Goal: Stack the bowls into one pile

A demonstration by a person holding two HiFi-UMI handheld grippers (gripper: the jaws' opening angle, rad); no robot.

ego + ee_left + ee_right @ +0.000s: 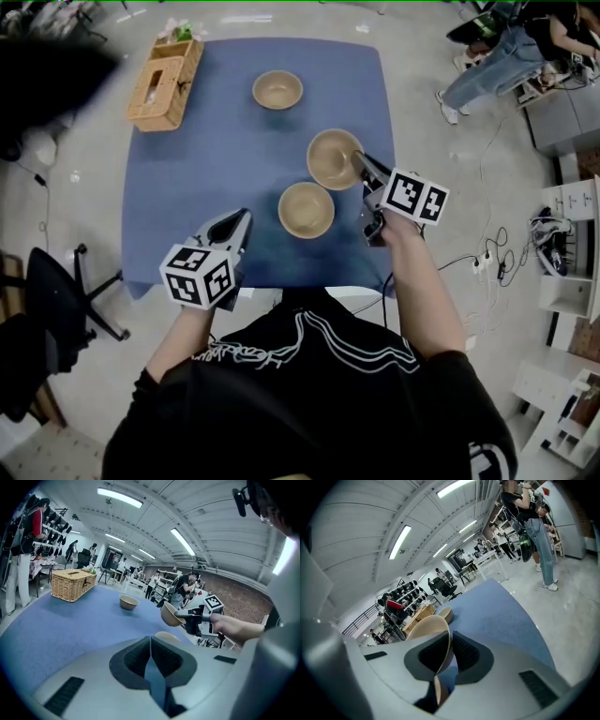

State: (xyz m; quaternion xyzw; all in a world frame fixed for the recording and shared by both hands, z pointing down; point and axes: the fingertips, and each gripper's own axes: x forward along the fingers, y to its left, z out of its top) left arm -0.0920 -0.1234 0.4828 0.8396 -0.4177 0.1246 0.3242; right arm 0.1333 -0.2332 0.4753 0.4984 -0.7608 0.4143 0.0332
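A: How much of the pile is made?

B: Nothing yet, I think. The right gripper (359, 159) is clamped on the rim of one tan bowl (333, 159), held tilted above the right side of the blue tablecloth (206, 187), just beyond the near bowl (306, 208). The far bowl (277, 89) stands alone.

A: And the left gripper (242, 220)?

B: Jaws together, empty, at the near edge. A wicker basket (166, 80) sits far left; nothing seems to block the way.

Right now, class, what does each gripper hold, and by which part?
The right gripper pinches a bowl by its rim; the left gripper holds nothing, jaws shut.
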